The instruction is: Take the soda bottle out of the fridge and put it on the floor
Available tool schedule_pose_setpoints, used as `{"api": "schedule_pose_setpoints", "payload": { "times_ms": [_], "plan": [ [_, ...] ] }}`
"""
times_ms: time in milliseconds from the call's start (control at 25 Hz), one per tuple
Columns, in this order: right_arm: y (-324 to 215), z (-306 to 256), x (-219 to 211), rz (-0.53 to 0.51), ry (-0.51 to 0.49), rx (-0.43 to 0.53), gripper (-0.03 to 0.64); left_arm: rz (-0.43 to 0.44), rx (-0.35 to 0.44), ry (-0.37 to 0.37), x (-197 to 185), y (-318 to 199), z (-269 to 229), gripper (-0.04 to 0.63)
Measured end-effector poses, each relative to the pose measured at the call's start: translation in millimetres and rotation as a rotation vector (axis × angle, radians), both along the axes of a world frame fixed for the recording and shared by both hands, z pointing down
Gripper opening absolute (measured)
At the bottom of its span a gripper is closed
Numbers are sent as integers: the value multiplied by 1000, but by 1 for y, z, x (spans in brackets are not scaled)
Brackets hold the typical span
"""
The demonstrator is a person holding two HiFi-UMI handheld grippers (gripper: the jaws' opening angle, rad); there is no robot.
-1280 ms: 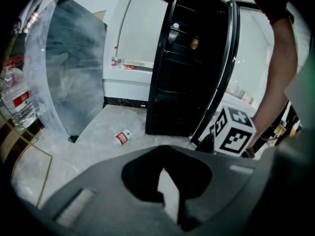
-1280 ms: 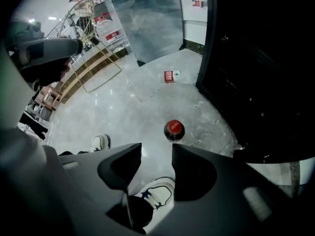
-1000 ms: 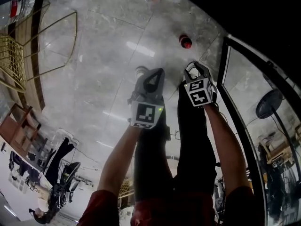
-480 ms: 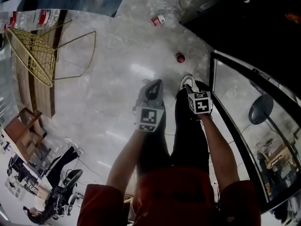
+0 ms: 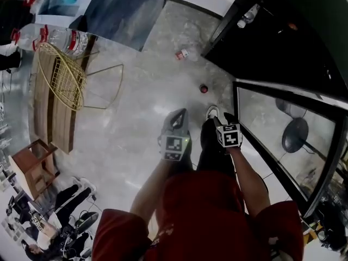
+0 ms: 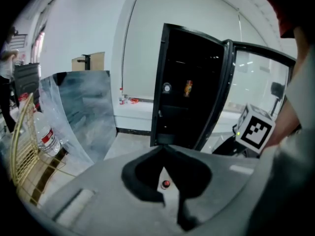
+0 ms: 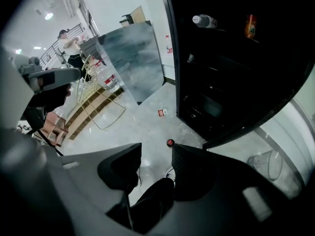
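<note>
Seen from above, a person stands on a grey marble floor [image 5: 125, 135] with a pair of tongs in each hand. The left tongs [image 6: 163, 149] are closed, tips touching, with nothing held. The right tongs [image 7: 156, 150] are parted and empty; only the floor and the person's dark shoe [image 7: 152, 200] show between them.

The soda bottle [image 5: 204, 88], visible mainly as a red cap, stands on the floor ahead of the person's feet, near the front corner of the black fridge [image 5: 283, 31]. The fridge's glass door [image 5: 272, 129] is swung open on the person's right. Inside, a clear bottle [image 7: 204, 20] lies on an upper shelf, with an orange bottle [image 7: 250, 26] near it.

A small red-and-white item [image 5: 181, 54] lies on the floor beyond the soda bottle. Off to the left are a gold wire chair [image 5: 65, 83], a wooden tabletop [image 5: 49, 118] with water bottles [image 5: 65, 37] at its far end, and a grey panel [image 5: 125, 10].
</note>
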State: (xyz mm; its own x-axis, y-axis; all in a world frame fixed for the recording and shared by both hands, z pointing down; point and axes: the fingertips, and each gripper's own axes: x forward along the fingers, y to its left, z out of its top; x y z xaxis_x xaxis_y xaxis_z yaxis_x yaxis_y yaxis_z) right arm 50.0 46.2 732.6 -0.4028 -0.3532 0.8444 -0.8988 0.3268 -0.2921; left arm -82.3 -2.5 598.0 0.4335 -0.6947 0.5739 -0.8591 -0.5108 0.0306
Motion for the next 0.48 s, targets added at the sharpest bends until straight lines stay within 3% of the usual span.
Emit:
{"api": "schedule_pose_setpoints", "payload": {
  "times_ms": [280,480],
  "plan": [
    [-2,-79,28,67,-44,135,178,6,104,-2,18,6,-66,0],
    [-15,-153,40,124,-101,260,178,-17,122,-36,18,6,-105,-1]
  ]
}}
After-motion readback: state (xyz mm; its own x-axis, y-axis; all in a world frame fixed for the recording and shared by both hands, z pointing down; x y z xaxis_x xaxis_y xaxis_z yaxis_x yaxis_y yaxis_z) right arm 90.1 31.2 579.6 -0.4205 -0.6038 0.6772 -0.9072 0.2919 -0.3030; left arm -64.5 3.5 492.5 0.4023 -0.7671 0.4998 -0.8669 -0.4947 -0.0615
